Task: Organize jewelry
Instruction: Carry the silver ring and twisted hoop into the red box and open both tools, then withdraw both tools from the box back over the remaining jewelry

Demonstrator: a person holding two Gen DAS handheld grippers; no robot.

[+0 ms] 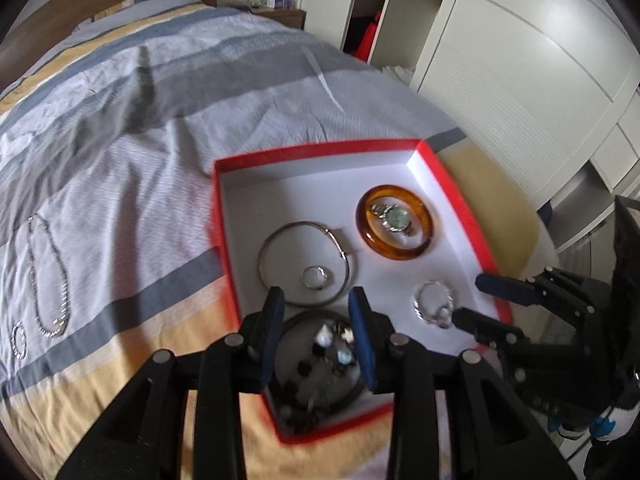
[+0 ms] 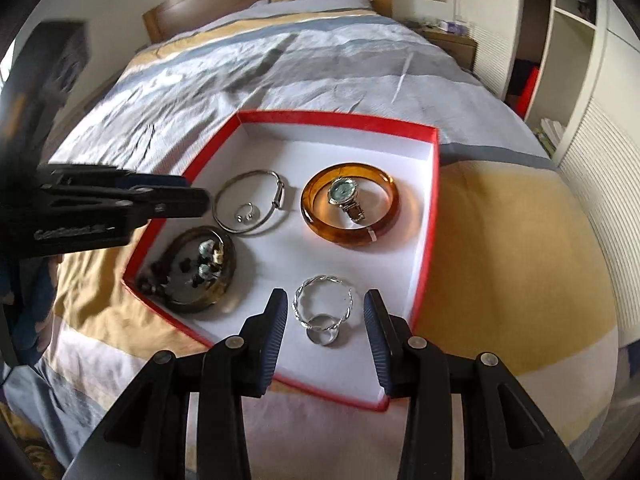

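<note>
Both grippers hover over a red box (image 2: 424,216) on a striped bed (image 1: 120,152). The left gripper (image 1: 316,300) and right gripper (image 2: 326,304) stand open, holding nothing. An amber bangle (image 2: 320,232) rings a watch (image 2: 344,194) at the far right.

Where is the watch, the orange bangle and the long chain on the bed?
watch (image 2: 342,192): right wrist view, on its round greenish face.
orange bangle (image 2: 320,229): right wrist view, on the near-left of its rim.
long chain (image 1: 40,280): left wrist view, on its left strand.

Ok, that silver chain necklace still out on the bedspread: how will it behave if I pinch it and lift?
The silver chain necklace lies in a long loose loop, so it will probably hang limp and swing. Its thin links look light. Their shiny metal might slip between the pads, and may snag the wrinkled bedspread.
</note>
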